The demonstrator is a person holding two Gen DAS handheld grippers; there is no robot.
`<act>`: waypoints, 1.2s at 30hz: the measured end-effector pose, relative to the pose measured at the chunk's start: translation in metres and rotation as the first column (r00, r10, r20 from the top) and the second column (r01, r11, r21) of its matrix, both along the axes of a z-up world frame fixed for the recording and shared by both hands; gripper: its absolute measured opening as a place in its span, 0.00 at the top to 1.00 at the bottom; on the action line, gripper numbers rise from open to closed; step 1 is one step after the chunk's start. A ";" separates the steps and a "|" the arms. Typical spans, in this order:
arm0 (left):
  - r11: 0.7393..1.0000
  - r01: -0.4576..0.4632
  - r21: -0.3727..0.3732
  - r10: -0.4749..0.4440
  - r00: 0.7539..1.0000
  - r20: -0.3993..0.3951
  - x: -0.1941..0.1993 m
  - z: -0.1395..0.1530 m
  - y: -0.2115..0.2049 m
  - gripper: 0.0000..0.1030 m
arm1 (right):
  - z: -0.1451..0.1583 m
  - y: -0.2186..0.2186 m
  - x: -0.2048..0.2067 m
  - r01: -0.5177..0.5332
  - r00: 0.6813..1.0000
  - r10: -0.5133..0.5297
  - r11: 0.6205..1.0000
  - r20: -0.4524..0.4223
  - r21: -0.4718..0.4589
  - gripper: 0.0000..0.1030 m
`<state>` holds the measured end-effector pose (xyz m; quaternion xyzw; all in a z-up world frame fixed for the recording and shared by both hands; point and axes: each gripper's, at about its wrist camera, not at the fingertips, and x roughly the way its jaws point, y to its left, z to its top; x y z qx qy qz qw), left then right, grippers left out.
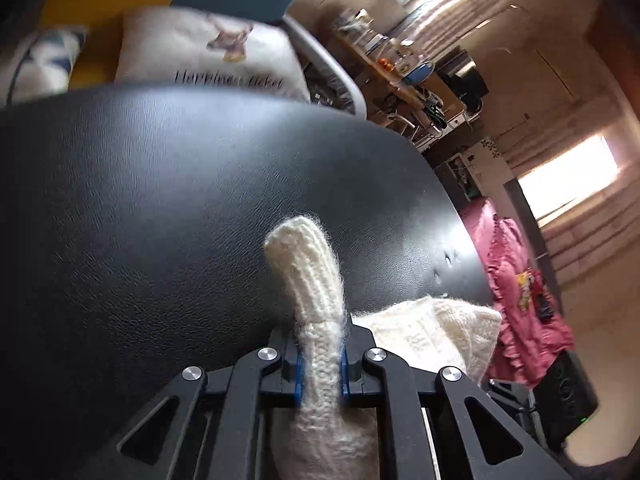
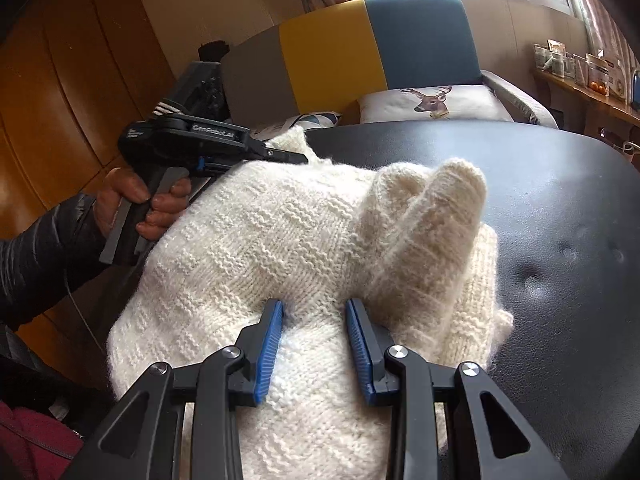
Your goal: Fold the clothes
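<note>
We see the white knit sweater (image 2: 280, 240) bunched on the black leather seat (image 2: 560, 200); left gripper (image 1: 320, 360) is clamped tight on a knit sleeve (image 1: 308, 264). Right gripper (image 2: 314, 316) jaws are partly open, pressing into the knit, gripping nothing.

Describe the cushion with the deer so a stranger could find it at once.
Start at the yellow and blue chair behind the black leather surface. On its seat lies the white cushion. Unlike the blue-patterned pillow beside it, it bears a brown stag's head.
</note>
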<state>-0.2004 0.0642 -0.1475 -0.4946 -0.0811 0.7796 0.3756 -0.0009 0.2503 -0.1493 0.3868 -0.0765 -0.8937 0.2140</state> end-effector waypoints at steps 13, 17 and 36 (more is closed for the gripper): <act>0.950 -0.159 -0.267 0.114 0.978 -0.175 0.019 -0.004 -0.006 0.54 | 0.003 -0.007 -0.007 0.000 1.000 -0.001 0.999 0.025 0.044 0.68; 0.978 -0.204 -0.050 0.193 0.965 -0.176 0.061 0.024 -0.050 0.53 | 0.010 -0.003 -0.015 -0.014 0.996 0.012 1.000 0.085 0.018 0.68; 0.999 0.047 0.006 -0.044 0.962 -0.268 0.181 0.008 -0.017 0.50 | -0.014 -0.141 -0.191 -0.444 0.839 0.369 0.888 0.399 0.114 0.69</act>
